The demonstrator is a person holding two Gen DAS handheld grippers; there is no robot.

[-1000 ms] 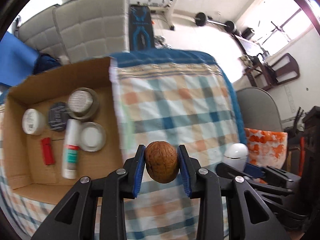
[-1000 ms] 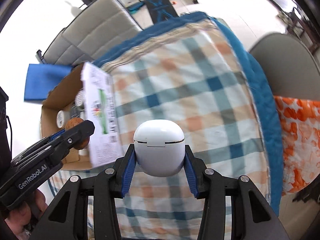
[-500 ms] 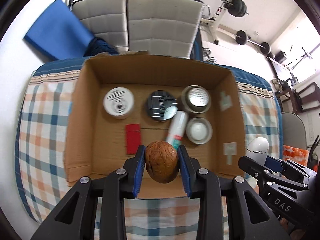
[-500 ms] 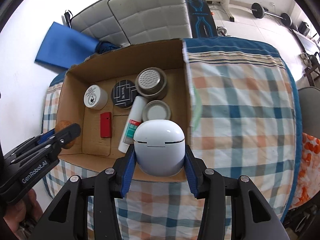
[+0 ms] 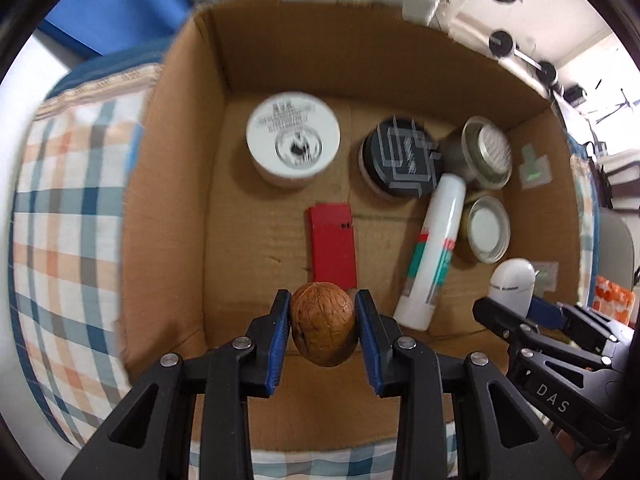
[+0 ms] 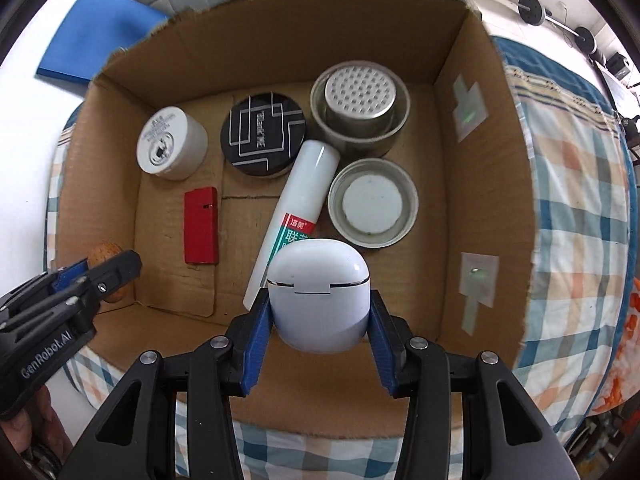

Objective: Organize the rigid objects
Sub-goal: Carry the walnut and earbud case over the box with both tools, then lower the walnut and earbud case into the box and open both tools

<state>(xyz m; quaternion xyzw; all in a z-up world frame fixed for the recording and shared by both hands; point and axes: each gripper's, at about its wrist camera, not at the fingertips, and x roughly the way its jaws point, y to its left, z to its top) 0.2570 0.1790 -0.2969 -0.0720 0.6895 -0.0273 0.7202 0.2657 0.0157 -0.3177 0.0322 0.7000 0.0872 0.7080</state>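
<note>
Covering the table, a plaid cloth [image 6: 568, 184] carries a cardboard box [image 6: 480, 128]. Left gripper [image 5: 322, 328], marked "GenRobot.AI", clamps a walnut [image 5: 323, 330]; right gripper [image 6: 318, 312], "DAS", clamps a white case [image 6: 318, 292].

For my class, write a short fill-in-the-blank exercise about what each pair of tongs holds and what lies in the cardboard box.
1. The left tongs are shut on a ______.
2. The right tongs hold a white ______ case.
3. The flat red block lies on the floor of the ______.
4. The white tube in the box is lying ______, not standing.

Missing words: walnut; earbud; cardboard box; on its side
</note>
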